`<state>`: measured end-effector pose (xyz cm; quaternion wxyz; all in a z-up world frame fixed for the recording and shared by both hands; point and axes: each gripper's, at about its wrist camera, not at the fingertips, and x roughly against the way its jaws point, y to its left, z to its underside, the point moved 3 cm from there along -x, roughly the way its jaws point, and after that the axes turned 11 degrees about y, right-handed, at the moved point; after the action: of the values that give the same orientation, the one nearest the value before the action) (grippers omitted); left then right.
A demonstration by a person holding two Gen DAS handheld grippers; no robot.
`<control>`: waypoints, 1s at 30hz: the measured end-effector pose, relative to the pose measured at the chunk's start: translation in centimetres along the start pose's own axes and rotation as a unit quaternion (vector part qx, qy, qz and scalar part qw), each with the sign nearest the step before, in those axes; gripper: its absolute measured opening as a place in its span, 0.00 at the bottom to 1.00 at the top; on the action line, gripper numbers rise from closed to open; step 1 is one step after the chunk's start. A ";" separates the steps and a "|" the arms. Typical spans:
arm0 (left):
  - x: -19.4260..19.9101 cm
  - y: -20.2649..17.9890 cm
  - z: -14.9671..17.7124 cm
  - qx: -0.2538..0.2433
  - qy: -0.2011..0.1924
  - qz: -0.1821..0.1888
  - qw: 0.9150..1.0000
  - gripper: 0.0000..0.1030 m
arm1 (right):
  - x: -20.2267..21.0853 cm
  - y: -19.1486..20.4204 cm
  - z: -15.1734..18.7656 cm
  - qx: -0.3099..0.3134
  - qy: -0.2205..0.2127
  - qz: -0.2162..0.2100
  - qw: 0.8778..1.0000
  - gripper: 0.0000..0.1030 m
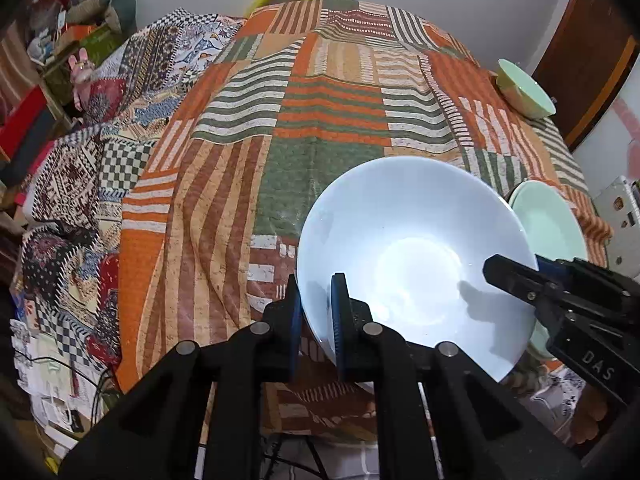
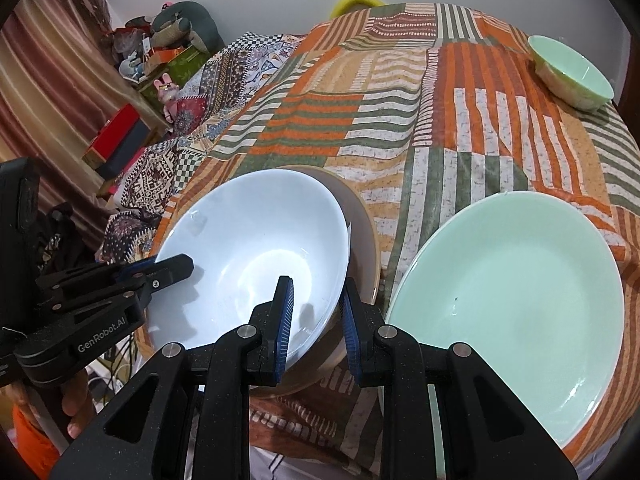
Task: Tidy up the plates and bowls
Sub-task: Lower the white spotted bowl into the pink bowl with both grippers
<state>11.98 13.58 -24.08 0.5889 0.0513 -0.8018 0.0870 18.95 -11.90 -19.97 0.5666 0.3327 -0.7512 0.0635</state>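
Observation:
A large white bowl (image 1: 412, 256) (image 2: 256, 248) is held over the near edge of the table, tilted, inside a tan bowl (image 2: 360, 232). My left gripper (image 1: 316, 312) is shut on the white bowl's left rim; it also shows in the right wrist view (image 2: 176, 270). My right gripper (image 2: 316, 316) straddles the white bowl's right rim with its jaws a little apart; it also shows in the left wrist view (image 1: 508, 276). A mint-green plate (image 2: 512, 304) (image 1: 552, 224) lies to the right. A small green bowl (image 2: 572, 72) (image 1: 524, 88) sits at the far right corner.
The table carries a striped orange, green and white patchwork cloth (image 1: 320, 112) (image 2: 400, 112). Cluttered shelves with boxes and a toy (image 1: 80, 68) stand at the left. A white device (image 1: 620, 216) stands at the right.

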 end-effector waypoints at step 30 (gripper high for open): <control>9.1 -2.7 -2.4 -0.006 -0.108 0.027 0.994 0.47 | 6.2 -2.3 -0.9 0.004 -0.099 0.051 0.994 0.49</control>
<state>12.02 11.57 -14.52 0.4966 0.0355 -0.8623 0.0920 20.16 -15.91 -14.75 0.4842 0.3010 -0.8192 0.0625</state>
